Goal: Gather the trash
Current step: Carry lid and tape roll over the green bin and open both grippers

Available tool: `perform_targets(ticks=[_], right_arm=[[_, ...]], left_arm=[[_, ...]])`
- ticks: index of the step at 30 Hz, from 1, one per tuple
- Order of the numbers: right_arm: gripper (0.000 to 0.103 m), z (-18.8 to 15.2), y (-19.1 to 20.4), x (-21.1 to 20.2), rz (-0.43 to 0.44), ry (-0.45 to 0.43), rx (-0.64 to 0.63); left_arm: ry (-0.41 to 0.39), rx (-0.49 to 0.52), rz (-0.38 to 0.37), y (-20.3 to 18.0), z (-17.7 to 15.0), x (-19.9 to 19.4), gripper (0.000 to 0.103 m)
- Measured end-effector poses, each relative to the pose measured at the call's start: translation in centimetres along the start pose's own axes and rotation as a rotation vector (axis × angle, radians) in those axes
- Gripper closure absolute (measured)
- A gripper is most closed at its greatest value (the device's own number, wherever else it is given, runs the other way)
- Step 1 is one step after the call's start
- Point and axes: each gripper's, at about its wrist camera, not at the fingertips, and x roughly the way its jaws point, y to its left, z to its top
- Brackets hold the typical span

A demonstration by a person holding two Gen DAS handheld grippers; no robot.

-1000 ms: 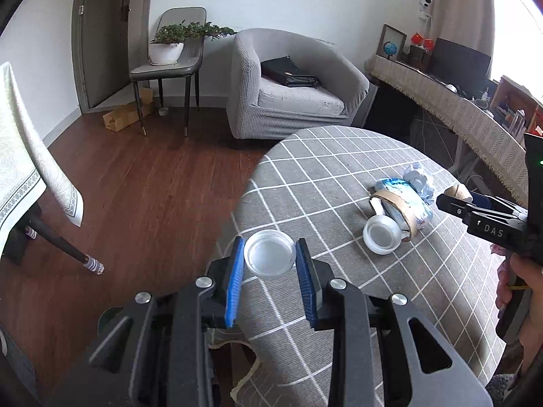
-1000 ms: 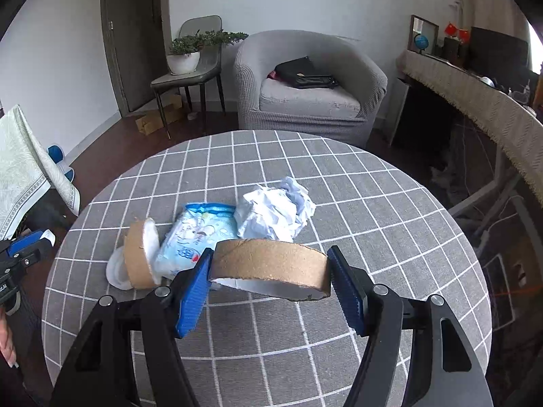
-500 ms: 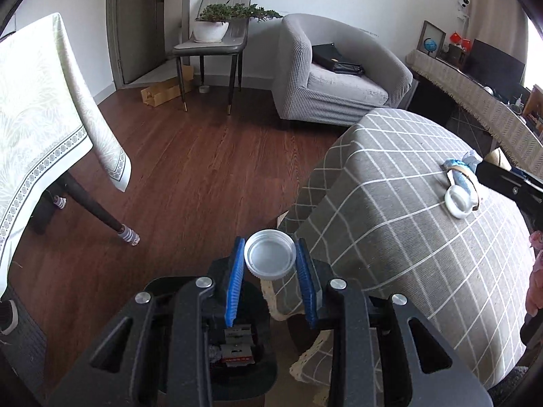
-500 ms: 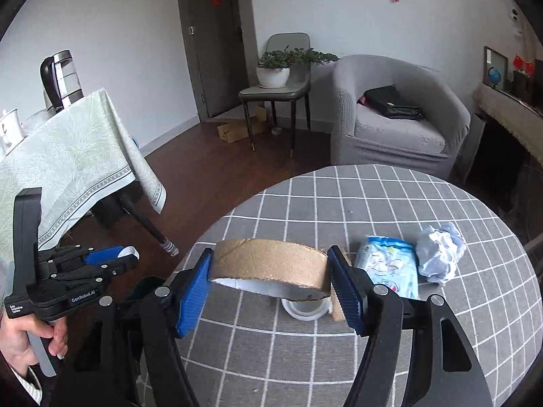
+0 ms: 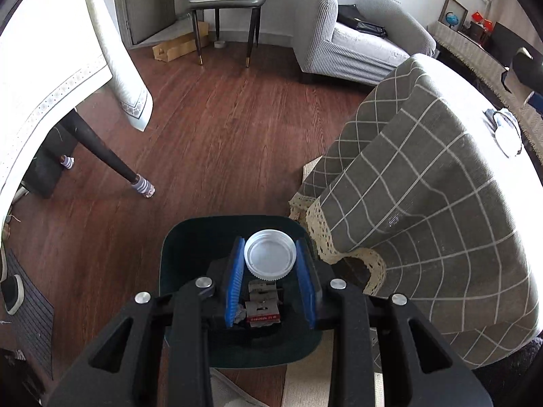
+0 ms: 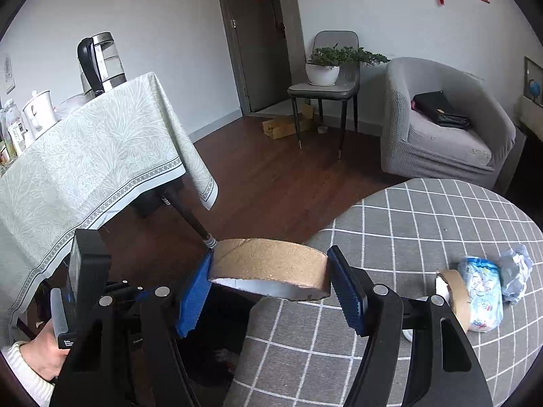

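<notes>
My left gripper (image 5: 270,260) is shut on a white plastic lid (image 5: 270,259) and hangs over a dark trash bin (image 5: 190,271) on the floor beside the round table; crumpled packaging (image 5: 263,312) lies inside the bin. My right gripper (image 6: 271,278) is shut on a brown cardboard tape ring (image 6: 271,264), held over the edge of the checked tablecloth (image 6: 424,230). On the table's right lie a second cardboard ring (image 6: 456,291), a blue-and-white wrapper (image 6: 482,291) and a crumpled paper ball (image 6: 516,271). The left gripper's body (image 6: 85,271) shows at lower left, held by a hand (image 6: 44,359).
A second table with a pale green cloth (image 6: 85,169) stands left, its leg (image 5: 101,149) near the bin. A grey armchair (image 6: 441,122), a chair with a potted plant (image 6: 325,78) and a cardboard box (image 6: 285,125) stand farther back on the wooden floor.
Both grippers swung left off the table. The left one sank with the lid until it hung over the bin. The right one carried the tape ring to the table's left edge.
</notes>
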Motion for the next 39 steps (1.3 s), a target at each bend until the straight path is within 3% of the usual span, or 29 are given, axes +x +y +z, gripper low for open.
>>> perform_targets(ticks=[12,21,24,29,39], right_arm=[[0.035,-0.2,4.9,3.9,0.073,0.065,-0.061],[0.035,-0.6,6.7,5.9,0.098,0.106,-0.079],[0.035,-0.7,7.2,6.4,0.101,0.117,-0.084],[0.035,-0.9,7.9,7.5,0.101,0.137,-0.092],[0.035,-3.2,8.7,10.6,0.098,0.244,-0.111]], left_arm=[[0.146,-0.004,-0.008,2.7,-3.3,2.6,0.070],[0.200,0.029,-0.014,2.8,-5.3,3.8,0.070],[0.215,0.032,-0.013,3.2,-5.6,4.1,0.057],[0.202,0.022,-0.009,4.1,-5.8,3.8,0.043],[0.046,-0.076,-0.001,6.7,-4.4,-0.2,0.038]])
